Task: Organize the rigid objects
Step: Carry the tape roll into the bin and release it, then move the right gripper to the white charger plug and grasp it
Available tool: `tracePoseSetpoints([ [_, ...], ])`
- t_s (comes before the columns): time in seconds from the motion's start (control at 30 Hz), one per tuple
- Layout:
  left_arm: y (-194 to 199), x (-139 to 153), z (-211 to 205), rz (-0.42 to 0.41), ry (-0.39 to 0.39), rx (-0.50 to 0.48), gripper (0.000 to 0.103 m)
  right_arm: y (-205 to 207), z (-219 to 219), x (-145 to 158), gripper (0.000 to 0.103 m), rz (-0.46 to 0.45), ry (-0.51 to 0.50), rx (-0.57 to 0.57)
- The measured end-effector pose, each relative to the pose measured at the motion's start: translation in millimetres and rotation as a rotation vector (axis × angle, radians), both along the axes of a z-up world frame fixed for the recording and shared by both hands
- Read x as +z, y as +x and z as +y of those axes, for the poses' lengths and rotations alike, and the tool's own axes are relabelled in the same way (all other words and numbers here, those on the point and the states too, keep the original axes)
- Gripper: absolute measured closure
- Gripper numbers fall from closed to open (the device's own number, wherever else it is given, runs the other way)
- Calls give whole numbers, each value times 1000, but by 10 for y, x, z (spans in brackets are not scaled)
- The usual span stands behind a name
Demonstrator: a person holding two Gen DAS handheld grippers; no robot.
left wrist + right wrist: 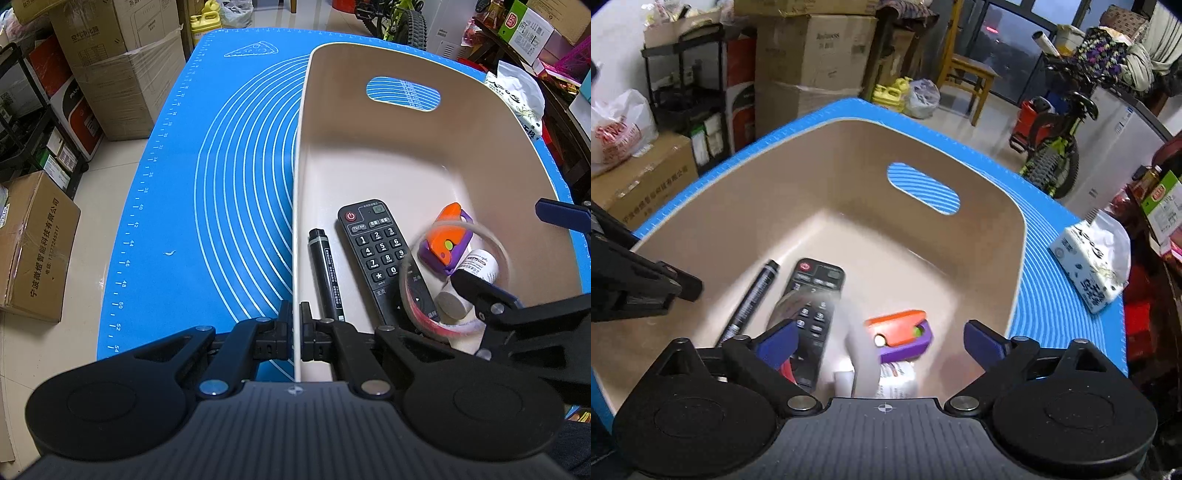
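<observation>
Over a blue baking mat point(229, 177), the left gripper point(294, 332) tilts steeply down, pinching the beige bin point(369, 155) wall, while the right gripper point(879, 339) hovers spread above the remote control point(812, 295).

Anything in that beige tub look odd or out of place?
One thing: a blurred tape ring seems caught mid-tumble over the remote and the orange-purple toy. The marker lies flat in the tub.
</observation>
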State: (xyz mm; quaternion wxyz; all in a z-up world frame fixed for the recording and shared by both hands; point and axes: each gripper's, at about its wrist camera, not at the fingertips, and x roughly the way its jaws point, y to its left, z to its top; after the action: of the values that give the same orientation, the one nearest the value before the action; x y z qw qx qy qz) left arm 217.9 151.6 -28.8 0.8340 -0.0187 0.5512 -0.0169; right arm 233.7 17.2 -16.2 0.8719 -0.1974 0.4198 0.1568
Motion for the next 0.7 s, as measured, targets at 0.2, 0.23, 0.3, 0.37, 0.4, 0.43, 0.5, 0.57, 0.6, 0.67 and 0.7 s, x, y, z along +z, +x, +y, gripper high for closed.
tracePoseSetpoints([
  [0.2, 5, 13, -2, -1, -2, 1, 99, 40, -61, 25, 6, 23, 44, -13],
  [0.23, 7, 17, -1, -1, -3, 1, 99, 39, -70, 37, 6, 23, 49, -15],
  [0.3, 8, 23, 0, -1, -3, -1, 99, 33, -83, 71, 6, 19, 57, -14],
  [0.37, 6, 26, 9, -1, -6, -1, 99, 1, -129, 147, 6, 1, 72, -9],
  [0.4, 6, 29, 14, -1, -8, -1, 99, -16, -161, 191, 6, -12, 85, -8],
  [0.43, 5, 30, 17, -1, -9, -1, 99, -48, -218, 259, 6, -34, 104, -10],
  [0.5, -1, 28, 17, -2, -8, -2, 99, -95, -336, 388, 6, -79, 139, -21],
  [0.57, 0, 30, 17, -2, -10, -1, 99, -145, -502, 522, 6, -134, 180, -47],
  [0.6, -4, 26, 21, -3, -11, -1, 99, -168, -604, 582, 6, -163, 197, -67],
  [0.67, -5, 25, 22, -3, -11, -1, 99, -194, -804, 669, 6, -210, 223, -108],
  [0.7, -5, 25, 21, -3, -11, -1, 99, -200, -895, 693, 6, -230, 229, -131],
])
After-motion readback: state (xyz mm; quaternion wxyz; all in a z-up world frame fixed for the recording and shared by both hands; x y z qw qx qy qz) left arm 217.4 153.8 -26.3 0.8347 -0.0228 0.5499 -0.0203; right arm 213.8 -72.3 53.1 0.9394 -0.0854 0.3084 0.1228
